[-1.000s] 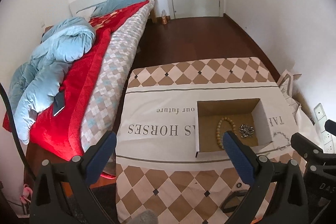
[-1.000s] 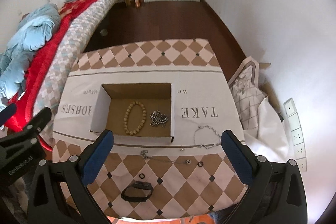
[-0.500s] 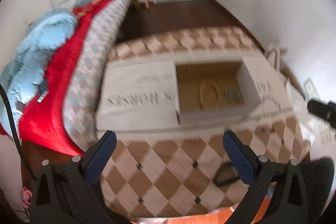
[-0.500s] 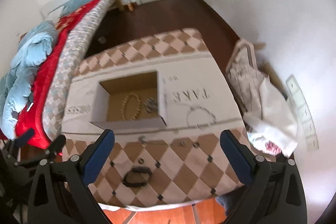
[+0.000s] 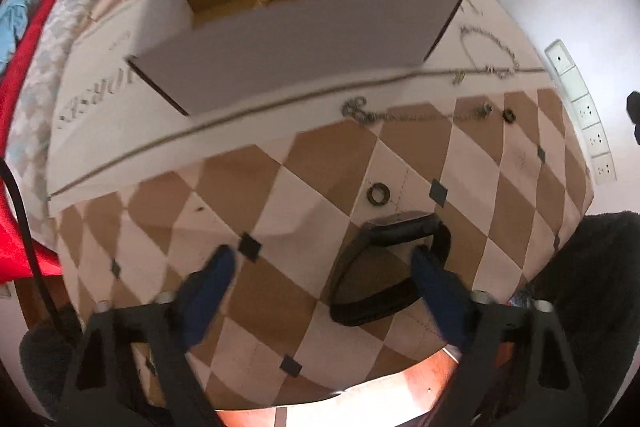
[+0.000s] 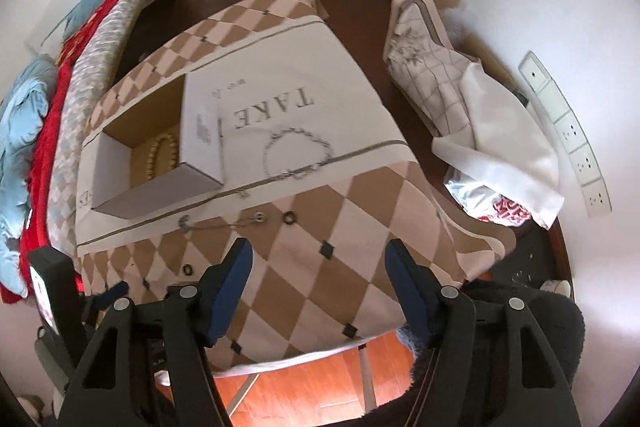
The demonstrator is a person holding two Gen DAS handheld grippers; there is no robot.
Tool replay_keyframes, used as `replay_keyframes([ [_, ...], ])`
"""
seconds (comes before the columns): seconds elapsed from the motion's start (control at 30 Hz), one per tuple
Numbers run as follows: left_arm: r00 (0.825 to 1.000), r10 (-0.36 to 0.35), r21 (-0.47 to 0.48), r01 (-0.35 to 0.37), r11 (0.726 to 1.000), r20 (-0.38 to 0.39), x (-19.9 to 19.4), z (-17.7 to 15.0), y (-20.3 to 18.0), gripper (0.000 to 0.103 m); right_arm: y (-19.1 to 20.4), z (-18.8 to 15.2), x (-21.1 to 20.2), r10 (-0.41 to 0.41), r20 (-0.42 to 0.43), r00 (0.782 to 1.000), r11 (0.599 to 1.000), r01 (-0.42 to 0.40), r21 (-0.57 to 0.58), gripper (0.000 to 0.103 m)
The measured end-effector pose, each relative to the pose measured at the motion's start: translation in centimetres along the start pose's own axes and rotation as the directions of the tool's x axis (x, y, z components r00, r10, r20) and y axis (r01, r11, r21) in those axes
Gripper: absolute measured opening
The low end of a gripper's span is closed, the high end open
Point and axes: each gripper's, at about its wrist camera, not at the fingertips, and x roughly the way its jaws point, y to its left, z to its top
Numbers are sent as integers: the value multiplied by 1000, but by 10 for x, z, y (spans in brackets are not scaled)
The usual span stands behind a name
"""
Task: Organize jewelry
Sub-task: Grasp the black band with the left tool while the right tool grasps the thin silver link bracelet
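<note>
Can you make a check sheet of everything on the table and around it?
Surface: checkered tablecloth, printed lettering.
Job's things: cardboard box holding a bead bracelet; chain bracelet, thin chain, two small rings, black band on the cloth.
Clutter: nothing seen on the table.
Grippers: left gripper jaws closing, right finger beside the black band, nothing held; right gripper jaws closing over bare cloth.
Cables: black cable at left.
Surroundings: bed, bags, wall sockets, wood floor.

Matt cardboard box (image 5: 296,27), cloth-covered table (image 5: 320,187), shiny metal chain (image 5: 404,115), matt black band (image 5: 384,267) by the hand-held gripper (image 5: 320,263).
</note>
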Motion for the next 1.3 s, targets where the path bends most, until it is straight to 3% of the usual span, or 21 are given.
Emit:
replay_keyframes([
  [0.2,1000,1,24,-1,1000,0,4,0,-5,21,-9,9,12,6,-17,1000,1000,-6,25,71],
  [0.23,1000,1,23,-1,1000,0,3,0,-4,6,-9,10,14,6,-19,1000,1000,-6,26,71],
  [0.27,1000,-2,17,2,1000,-1,3,1,-2,4,-9,12,16,7,-21,1000,1000,-6,27,71],
  [0.43,999,23,-15,-23,1000,24,-1,4,17,2,-8,20,30,8,-35,999,1000,-7,25,71],
  [0.77,988,147,-131,-139,982,52,-14,1,79,1,-4,59,84,-37,-20,999,999,37,5,70],
  [0.87,984,169,-150,-161,976,48,-15,-1,89,1,-2,71,106,-60,-33,998,998,60,-9,55],
  [1.0,982,184,-155,-174,972,50,-15,6,90,1,7,75,126,-103,-35,994,993,101,-65,54],
  [1.13,981,185,-152,-176,973,52,-13,8,92,1,27,70,130,-132,15,991,974,132,-182,53],
  [1.17,982,184,-151,-174,973,52,-12,9,91,1,29,69,129,-130,19,991,972,131,-192,51],
  [1.27,982,184,-148,-174,974,53,-10,13,95,1,34,68,127,-116,28,993,969,120,-215,30],
  [1.3,982,182,-147,-173,974,53,-11,13,93,1,34,67,127,-113,27,993,969,116,-218,18],
])
